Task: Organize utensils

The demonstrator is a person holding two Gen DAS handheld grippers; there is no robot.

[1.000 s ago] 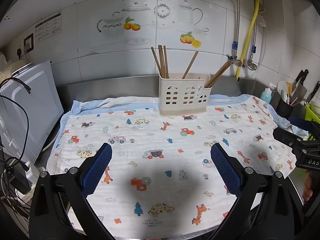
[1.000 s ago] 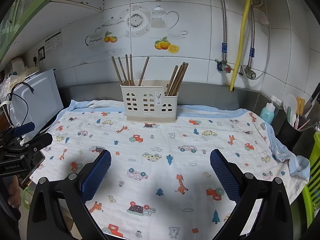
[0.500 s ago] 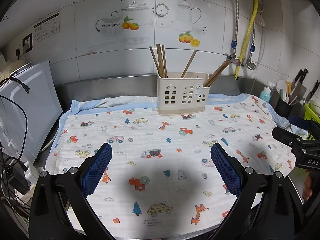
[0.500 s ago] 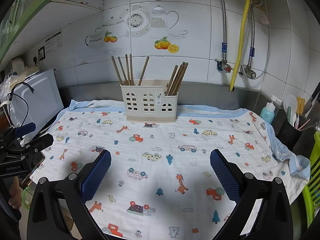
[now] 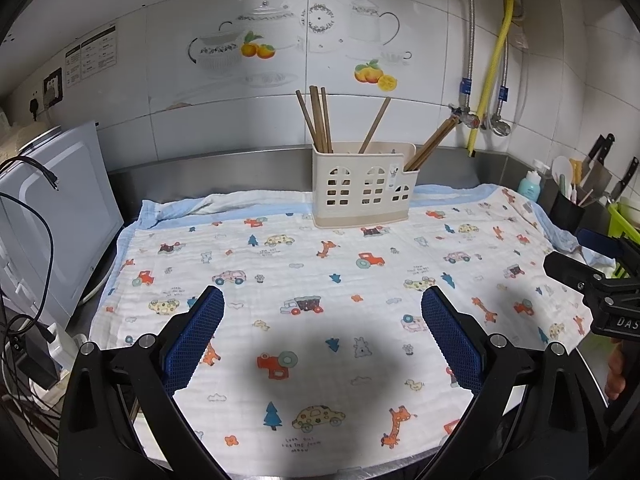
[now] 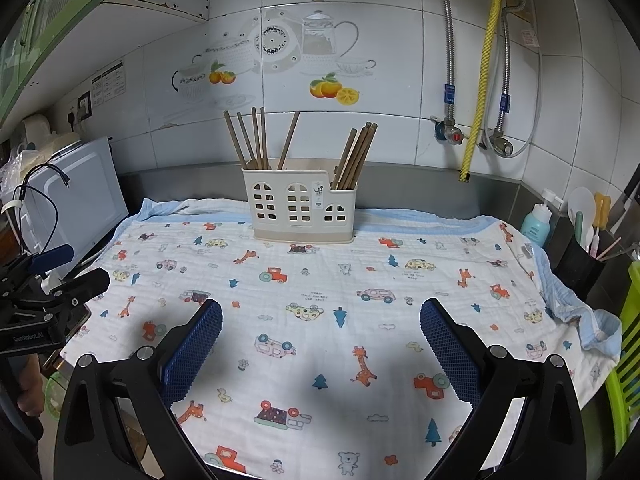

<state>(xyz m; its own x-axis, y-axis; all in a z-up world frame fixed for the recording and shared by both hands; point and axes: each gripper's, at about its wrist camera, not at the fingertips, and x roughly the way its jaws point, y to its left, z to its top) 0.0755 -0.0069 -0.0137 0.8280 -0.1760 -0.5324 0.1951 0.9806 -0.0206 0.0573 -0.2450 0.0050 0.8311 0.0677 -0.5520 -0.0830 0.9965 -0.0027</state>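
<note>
Your utensil holder (image 5: pixel 363 184) stands at the back of the counter, near the steel upstand below the tiled wall (image 5: pixel 280 60). It is a cream plastic caddy, boxy, with window-shaped cut-outs in its front and a lower step at its right end. Brown wooden chopsticks (image 5: pixel 318 120) rise from it: a bunch at the left end standing almost upright, one stick leaning right from the middle, and another bunch (image 6: pixel 356 158) slanting out of the low right compartment.

The holder sits on a white quilted cloth (image 5: pixel 320 280) printed with small cars, giraffes and trees and edged in pale blue, rumpled along its back-left and right edges. Nothing but the holder lies on the cloth.

Your left gripper (image 5: pixel 322 332) hovers over the cloth's near edge, well short of the holder, its jaws spread wide with nothing between them; the blue pads (image 5: pixel 194 336) have a fine knobbed texture on black plastic arms. Your right gripper (image 6: pixel 320 338) is held the same way, jaws wide apart and empty.

To the left stands a white appliance (image 5: pixel 52 216) with black cables (image 5: pixel 36 208) over it. At the right are a teal bottle (image 6: pixel 538 220), a black pot of tools (image 6: pixel 578 264) and a yellow hose (image 6: pixel 482 68) on the wall.
</note>
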